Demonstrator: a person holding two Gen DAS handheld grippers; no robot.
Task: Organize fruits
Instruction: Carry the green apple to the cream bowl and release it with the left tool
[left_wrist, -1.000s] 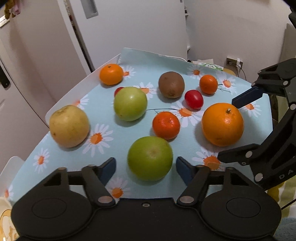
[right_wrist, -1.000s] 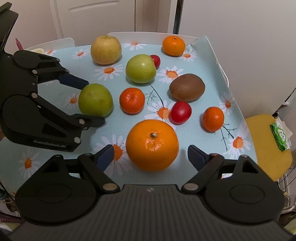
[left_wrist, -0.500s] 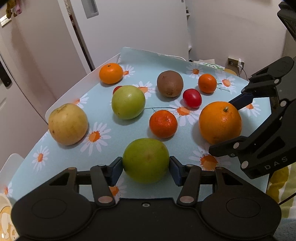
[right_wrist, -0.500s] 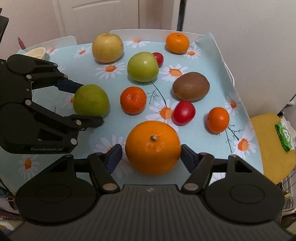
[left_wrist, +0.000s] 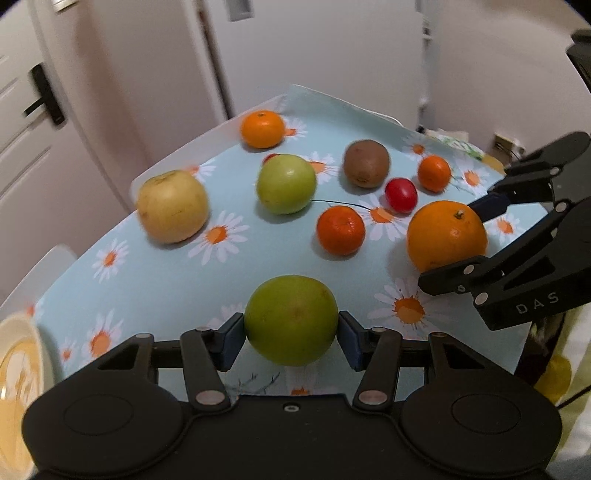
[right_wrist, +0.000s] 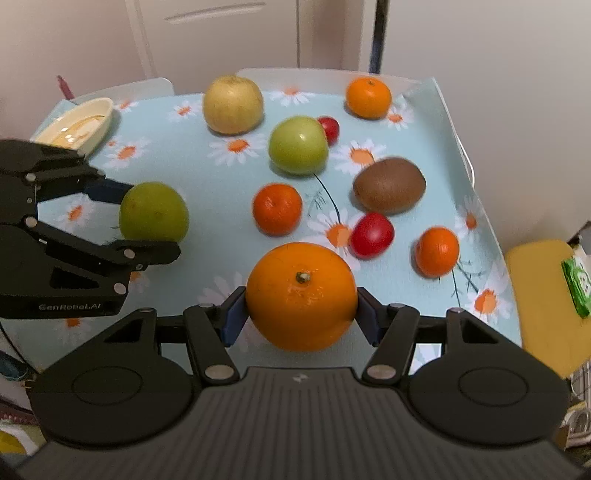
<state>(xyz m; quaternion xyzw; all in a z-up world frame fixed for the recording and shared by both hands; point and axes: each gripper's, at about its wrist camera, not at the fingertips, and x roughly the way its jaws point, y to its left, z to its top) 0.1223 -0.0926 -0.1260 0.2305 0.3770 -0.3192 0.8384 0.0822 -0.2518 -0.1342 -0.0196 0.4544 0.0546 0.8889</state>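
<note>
My left gripper (left_wrist: 291, 332) is shut on a green apple (left_wrist: 291, 319), its blue pads pressed to both sides; in the right wrist view the left gripper (right_wrist: 144, 221) holds the same green apple (right_wrist: 153, 212) just over the daisy cloth (right_wrist: 207, 177). My right gripper (right_wrist: 301, 317) is closing its jaws on a large orange (right_wrist: 301, 299), and both pads touch its sides. Seen from the left wrist, the right gripper (left_wrist: 458, 243) brackets the large orange (left_wrist: 443, 236).
On the cloth lie a yellow apple (right_wrist: 232, 105), a second green apple (right_wrist: 297, 144), a kiwi (right_wrist: 388, 184), a red tomato (right_wrist: 371, 234) and three mandarins, the nearest mandarin (right_wrist: 277, 208). A cream bowl (right_wrist: 74, 123) sits far left; a yellow seat (right_wrist: 535, 295) stands right of the table.
The left jaws closed onto the green apple and raised it slightly. The right jaws narrowed from wide open until the pads met the large orange.
</note>
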